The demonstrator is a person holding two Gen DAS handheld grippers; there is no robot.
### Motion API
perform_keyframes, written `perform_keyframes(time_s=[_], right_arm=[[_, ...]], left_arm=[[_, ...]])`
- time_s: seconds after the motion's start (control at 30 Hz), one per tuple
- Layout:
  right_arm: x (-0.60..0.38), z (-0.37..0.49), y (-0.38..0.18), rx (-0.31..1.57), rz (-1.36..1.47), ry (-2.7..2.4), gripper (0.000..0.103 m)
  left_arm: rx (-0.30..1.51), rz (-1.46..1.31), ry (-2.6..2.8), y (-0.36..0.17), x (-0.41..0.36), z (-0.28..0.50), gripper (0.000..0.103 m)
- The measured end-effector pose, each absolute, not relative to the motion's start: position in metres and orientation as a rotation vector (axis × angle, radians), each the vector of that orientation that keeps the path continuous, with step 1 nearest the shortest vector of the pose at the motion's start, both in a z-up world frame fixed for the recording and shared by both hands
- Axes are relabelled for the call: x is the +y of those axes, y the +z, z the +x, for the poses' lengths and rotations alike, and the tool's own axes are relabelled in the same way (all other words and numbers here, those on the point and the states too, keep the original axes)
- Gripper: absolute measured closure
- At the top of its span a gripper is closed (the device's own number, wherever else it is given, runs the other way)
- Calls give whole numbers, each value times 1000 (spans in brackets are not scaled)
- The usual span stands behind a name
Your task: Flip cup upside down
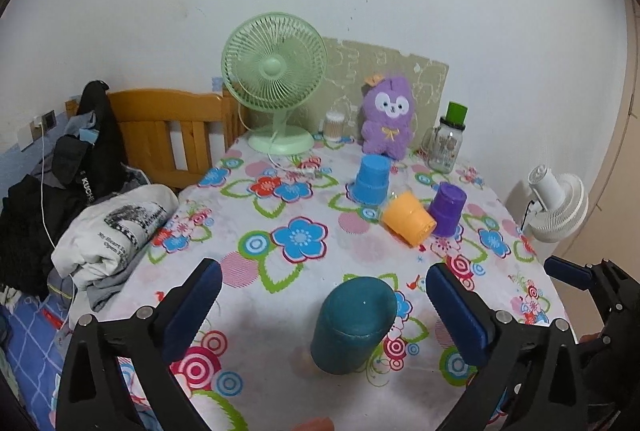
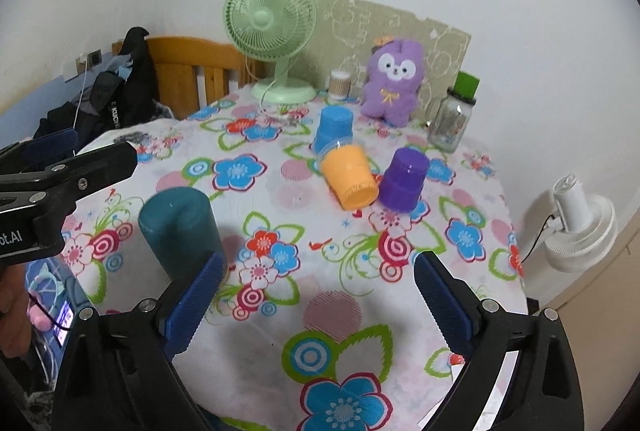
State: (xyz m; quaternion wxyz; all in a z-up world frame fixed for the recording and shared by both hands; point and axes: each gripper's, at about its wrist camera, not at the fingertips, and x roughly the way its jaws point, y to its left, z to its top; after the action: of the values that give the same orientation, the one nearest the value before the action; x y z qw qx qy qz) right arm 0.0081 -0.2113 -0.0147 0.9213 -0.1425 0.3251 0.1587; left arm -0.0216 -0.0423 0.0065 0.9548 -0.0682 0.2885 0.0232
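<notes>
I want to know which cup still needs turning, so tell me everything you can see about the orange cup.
The orange cup looks like smooth, opaque plastic, tapered with a stepped band near its rim. It lies on its side on the flowered tablecloth, open mouth pointing toward the cameras and slightly right. It sits between the upside-down blue cup and the upside-down purple cup, right against the purple one. Something clear shows behind its base. Neither tool touches it.

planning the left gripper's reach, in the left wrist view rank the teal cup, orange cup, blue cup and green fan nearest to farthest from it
1. teal cup, upside down, between the open fingers of the left gripper.
2. orange cup, on its side, mid-table to the right.
3. blue cup, upside down, just behind the orange one.
4. green fan, at the back by the wall.
</notes>
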Motion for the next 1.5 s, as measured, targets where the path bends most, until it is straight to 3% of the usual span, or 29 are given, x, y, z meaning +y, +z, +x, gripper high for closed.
perform_keyframes(time_s=[0.7, 1.5], right_arm=[[-195, -29, 30, 522, -257, 310, 0], [-177, -53, 38, 496, -288, 320, 0]], left_arm=[[519, -138, 67, 30, -26, -54, 0], [497, -141, 54, 39, -19, -74, 0]])
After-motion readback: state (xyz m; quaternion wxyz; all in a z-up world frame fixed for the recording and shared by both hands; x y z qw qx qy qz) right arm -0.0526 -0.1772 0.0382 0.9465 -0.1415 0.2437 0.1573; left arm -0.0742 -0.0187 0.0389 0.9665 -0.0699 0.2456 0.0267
